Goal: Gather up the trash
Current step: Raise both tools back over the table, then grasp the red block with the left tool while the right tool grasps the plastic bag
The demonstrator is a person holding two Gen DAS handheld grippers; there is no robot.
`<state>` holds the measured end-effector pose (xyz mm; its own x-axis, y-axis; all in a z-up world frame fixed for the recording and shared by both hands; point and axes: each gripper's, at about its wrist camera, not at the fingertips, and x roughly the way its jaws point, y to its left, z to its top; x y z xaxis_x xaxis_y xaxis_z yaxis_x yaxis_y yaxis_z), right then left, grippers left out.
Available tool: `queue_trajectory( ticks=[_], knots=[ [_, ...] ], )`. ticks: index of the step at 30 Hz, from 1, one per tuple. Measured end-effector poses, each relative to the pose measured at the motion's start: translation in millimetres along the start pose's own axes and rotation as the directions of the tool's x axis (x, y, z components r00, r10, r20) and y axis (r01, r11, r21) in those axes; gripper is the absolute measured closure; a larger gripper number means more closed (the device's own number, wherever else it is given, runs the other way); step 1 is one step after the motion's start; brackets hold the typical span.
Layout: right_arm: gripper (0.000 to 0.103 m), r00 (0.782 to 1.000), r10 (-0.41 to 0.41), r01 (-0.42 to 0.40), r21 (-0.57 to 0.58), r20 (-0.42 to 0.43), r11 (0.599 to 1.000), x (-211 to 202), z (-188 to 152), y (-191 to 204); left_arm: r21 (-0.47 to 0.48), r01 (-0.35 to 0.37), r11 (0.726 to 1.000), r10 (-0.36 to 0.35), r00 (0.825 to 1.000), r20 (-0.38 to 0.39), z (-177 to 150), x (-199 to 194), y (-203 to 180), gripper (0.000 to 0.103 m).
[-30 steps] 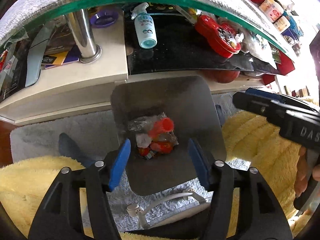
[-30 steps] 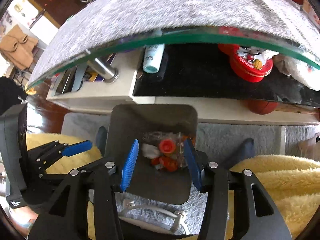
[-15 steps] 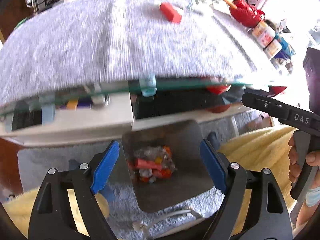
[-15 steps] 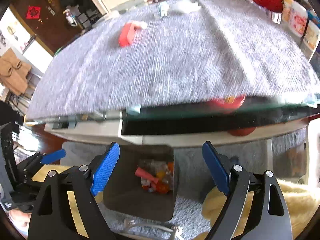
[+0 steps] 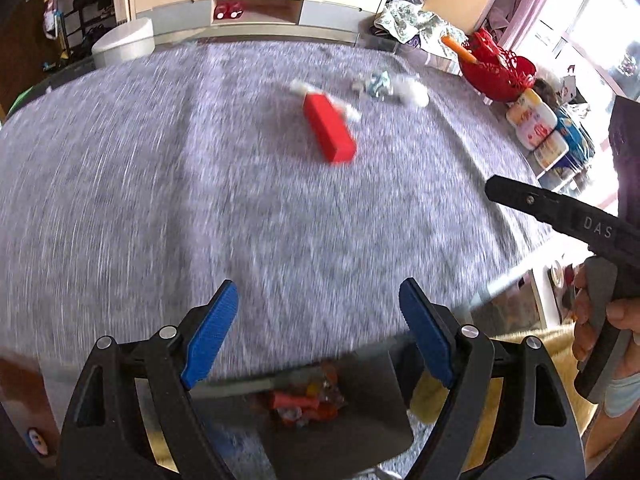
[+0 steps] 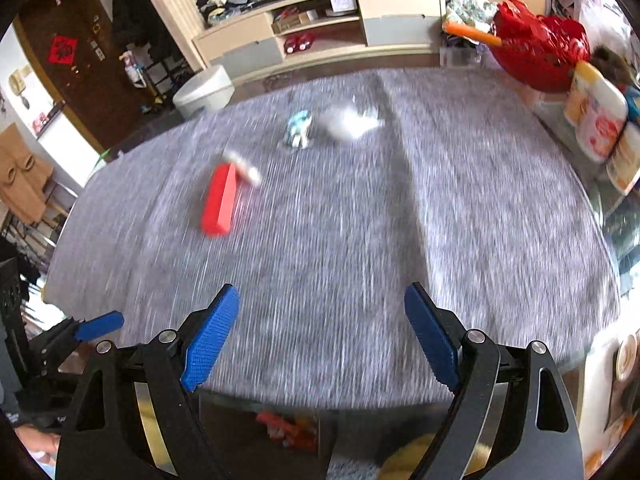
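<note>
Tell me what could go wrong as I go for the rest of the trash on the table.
The red box has a small white piece lying against it; a grab might knock that away or leave it behind. The crumpled wrappers lie far back, so reaching over might nudge the box. The bin sits low under the table edge, so a careless drop could miss. Both views are blurred.

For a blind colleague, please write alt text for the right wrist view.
The open, empty right gripper hangs over a grey-covered table holding a red box and crumpled paper scraps. Below the table's edge, a bin contains red trash.
</note>
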<state>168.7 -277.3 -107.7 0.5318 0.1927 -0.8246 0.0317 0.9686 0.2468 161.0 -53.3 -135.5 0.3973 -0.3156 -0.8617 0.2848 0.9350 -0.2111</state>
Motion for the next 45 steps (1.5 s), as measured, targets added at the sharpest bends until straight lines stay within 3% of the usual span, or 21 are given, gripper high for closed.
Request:
queue_trajectory(
  ticks=[9,14,25,27,32,45],
  knots=[
    [0.018,0.998,-0.055,0.056,-0.052,0.024,0.997,48.6,63.6,-12.6,0.003,0.006,1.0,-0.006,1.0,0.002,54.3,37.1,-10.2,0.026],
    [0.053,0.999,-0.053,0.054,-0.079,0.007,0.995,72.6,80.2,-17.2,0.02,0.001,1.0,-0.001,1.0,-0.02,73.7,62.0,-15.1,0.048],
    [0.056,0.999,-0.035,0.037,-0.098,0.025,0.995,99.9,106.1,-16.9,0.045,-0.036,0.998,0.036,0.999,-0.005,106.5,90.2,-19.1,0.059],
    [0.063,0.999,-0.033,0.034,-0.104,0.015,0.994,107.1,110.1,-15.6,0.048,-0.041,0.998,0.041,0.999,-0.001,111.1,92.8,-19.3,0.062],
    [0.074,1.0,-0.021,0.023,-0.095,0.02,0.995,110.9,113.4,-16.1,0.037,-0.037,0.999,0.037,0.999,0.005,115.7,93.5,-13.4,0.076],
    [0.078,0.997,-0.009,0.015,-0.07,0.076,0.997,52.6,83.9,-15.0,0.088,-0.039,0.995,0.039,0.999,-0.003,82.1,75.6,-18.2,0.082]
  ],
)
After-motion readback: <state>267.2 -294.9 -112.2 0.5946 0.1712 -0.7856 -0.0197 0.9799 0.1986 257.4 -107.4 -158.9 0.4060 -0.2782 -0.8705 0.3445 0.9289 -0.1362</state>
